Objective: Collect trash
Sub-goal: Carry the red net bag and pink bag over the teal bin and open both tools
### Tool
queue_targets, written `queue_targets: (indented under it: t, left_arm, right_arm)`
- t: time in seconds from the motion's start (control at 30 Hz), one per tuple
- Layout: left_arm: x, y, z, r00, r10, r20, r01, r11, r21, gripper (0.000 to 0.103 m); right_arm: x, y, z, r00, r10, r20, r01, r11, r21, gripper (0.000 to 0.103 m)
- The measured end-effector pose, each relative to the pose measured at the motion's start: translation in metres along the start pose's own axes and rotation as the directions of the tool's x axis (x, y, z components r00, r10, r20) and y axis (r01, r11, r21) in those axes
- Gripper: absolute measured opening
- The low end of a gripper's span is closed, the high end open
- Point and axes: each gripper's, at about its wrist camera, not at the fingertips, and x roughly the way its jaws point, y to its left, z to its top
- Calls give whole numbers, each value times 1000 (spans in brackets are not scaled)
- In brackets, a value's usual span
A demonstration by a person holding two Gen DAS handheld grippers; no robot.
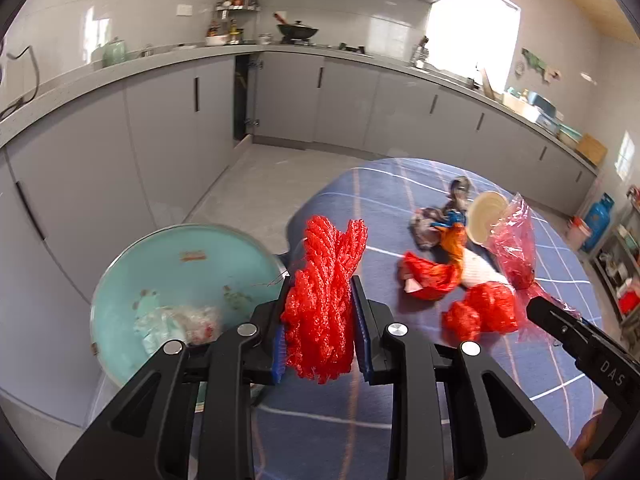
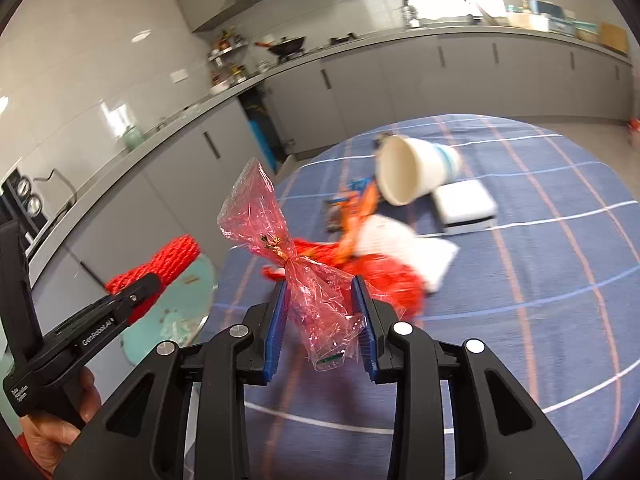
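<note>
My left gripper (image 1: 319, 304) is shut on a red mesh net bag (image 1: 324, 280) and holds it at the table's left edge, beside a teal bin (image 1: 172, 256) with some scraps inside. My right gripper (image 2: 320, 312) is shut on a pink cellophane wrapper (image 2: 280, 248) lifted above the blue checked tablecloth (image 2: 540, 280). More trash lies on the cloth: red plastic scraps (image 1: 480, 308), an orange wrapper (image 1: 452, 244), a white paper cup (image 2: 412, 172) on its side and white tissue (image 2: 400, 240). The net bag (image 2: 160, 264) and left gripper also show in the right wrist view.
A white box (image 2: 464, 204) lies on the cloth behind the cup. Grey kitchen cabinets (image 1: 352, 104) and a counter with a wok (image 1: 298, 30) run along the far walls. A blue gas cylinder (image 1: 598, 220) stands at right.
</note>
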Motion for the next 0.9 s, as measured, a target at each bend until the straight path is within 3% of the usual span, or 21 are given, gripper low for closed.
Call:
queue_targets:
  t: [0.4,0.9]
  left_arm:
    - [-8,52,-8,996,87,-1,-87,994,-66,27]
    - [-3,116,-18,987,160,-23,-161,969,-187,27]
  right_arm:
    - [31,73,-10,992,96,-76,-103,990,-94,33]
    - [67,135,-19,978,148,-150,-170,975,-144,33]
